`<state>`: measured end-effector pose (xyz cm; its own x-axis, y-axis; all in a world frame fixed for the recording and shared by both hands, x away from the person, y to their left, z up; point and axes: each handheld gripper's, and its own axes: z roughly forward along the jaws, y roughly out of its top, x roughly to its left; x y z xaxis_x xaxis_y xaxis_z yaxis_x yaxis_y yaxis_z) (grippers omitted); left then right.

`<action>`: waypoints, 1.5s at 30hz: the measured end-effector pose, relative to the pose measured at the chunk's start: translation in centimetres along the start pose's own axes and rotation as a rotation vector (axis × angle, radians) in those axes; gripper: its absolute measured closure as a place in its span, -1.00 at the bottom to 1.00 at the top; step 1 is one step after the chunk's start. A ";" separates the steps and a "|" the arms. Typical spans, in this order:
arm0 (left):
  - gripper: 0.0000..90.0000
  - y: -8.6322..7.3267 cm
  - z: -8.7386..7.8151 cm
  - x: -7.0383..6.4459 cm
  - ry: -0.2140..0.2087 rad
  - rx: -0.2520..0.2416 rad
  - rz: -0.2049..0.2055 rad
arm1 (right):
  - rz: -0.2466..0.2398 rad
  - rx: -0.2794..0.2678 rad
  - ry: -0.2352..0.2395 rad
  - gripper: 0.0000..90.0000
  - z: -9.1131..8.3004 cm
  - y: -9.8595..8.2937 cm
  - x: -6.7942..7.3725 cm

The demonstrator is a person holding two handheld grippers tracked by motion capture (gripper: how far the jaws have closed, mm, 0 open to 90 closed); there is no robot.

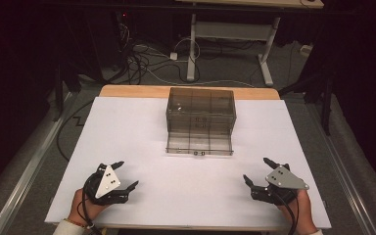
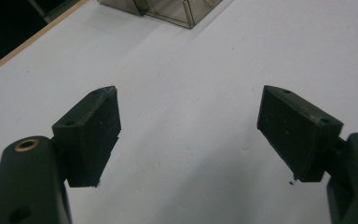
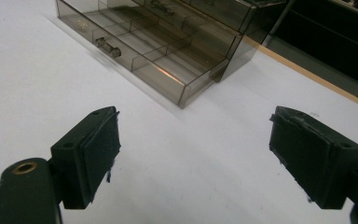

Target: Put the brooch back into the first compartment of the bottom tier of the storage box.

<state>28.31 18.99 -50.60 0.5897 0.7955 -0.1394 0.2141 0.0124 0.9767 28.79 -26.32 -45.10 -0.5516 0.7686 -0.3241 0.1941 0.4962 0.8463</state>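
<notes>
A smoky clear plastic drawer box (image 1: 200,115) stands at the far middle of the white table (image 1: 142,132). Its bottom drawer (image 1: 199,145) is pulled out toward me, and its divided compartments (image 3: 163,46) look empty. My left gripper (image 1: 127,174) rests near the front left edge, open, with nothing between its jaws (image 2: 189,130). My right gripper (image 1: 256,170) sits near the front right edge, also open and empty (image 3: 193,149). Both point roughly toward the box, well short of it. A corner of the box (image 2: 168,9) appears at the top of the left gripper view.
The table's wooden far edge (image 1: 127,90) shows behind the white sheet. Beyond it are another table's legs (image 1: 192,44) and cables (image 1: 142,61) on the floor. Wide bare surface lies between the grippers and the box.
</notes>
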 end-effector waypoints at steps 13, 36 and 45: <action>-0.54 -0.1 0.1 -0.2 -0.008 0.006 0.003 | 0.015 0.020 0.012 -0.65 -1.0 -2.7 0.4; -0.54 -0.4 0.2 -0.4 -0.015 0.021 0.023 | 0.082 -0.047 0.022 -0.63 -1.8 -2.0 -0.1; -0.54 -0.3 0.4 -0.4 -0.010 0.024 0.021 | 0.072 -0.040 0.026 -0.63 -1.7 -2.1 -0.1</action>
<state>28.28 18.46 -50.93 0.6019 0.7894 -0.1205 0.2199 -0.0187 0.9753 27.06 -28.14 -46.10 -0.5582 0.7907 -0.2513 0.2016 0.4231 0.8834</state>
